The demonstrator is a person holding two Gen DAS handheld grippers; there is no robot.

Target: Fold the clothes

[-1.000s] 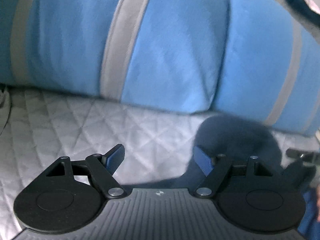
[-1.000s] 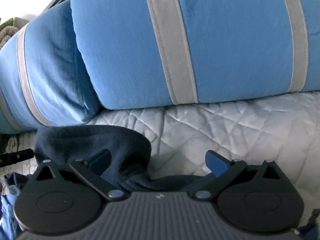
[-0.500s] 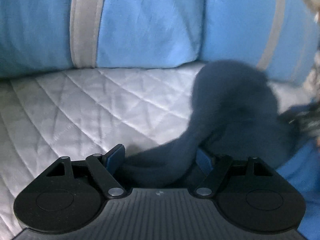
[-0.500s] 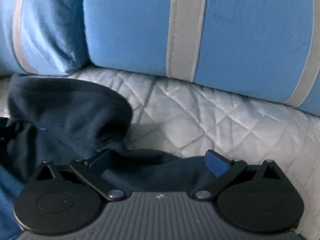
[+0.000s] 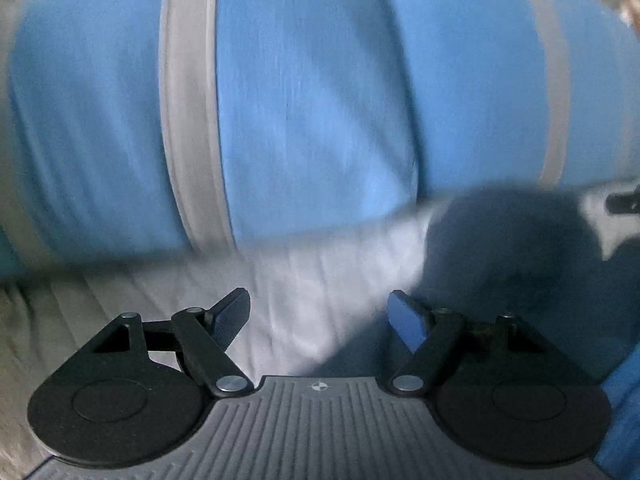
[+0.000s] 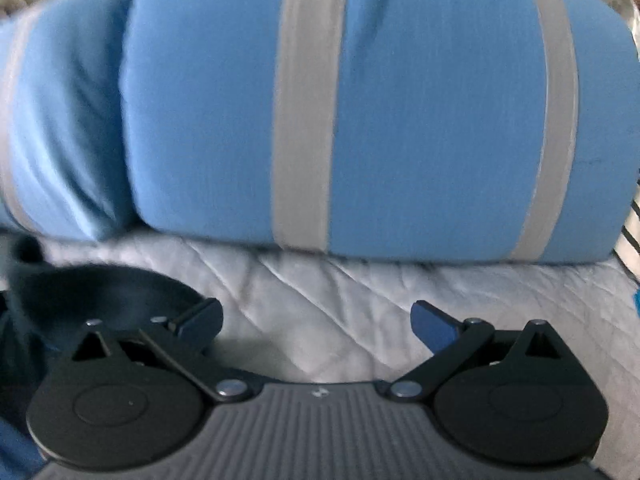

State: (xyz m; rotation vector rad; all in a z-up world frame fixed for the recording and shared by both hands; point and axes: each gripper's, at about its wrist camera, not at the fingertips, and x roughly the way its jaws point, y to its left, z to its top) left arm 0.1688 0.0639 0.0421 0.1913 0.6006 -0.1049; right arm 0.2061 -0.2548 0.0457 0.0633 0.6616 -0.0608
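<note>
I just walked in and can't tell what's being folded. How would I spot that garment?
Find the big blue cushions with grey stripes standing along the back. Below them spreads a pale quilted cover, and on it lies the dark navy garment. It is the only dark, rumpled thing there.

Two blue cushions with grey stripes, one large (image 6: 400, 120) and one further left (image 6: 60, 120), stand along the far edge of one white quilted cover (image 6: 360, 300). One dark navy garment (image 6: 100, 292) lies on it.
</note>
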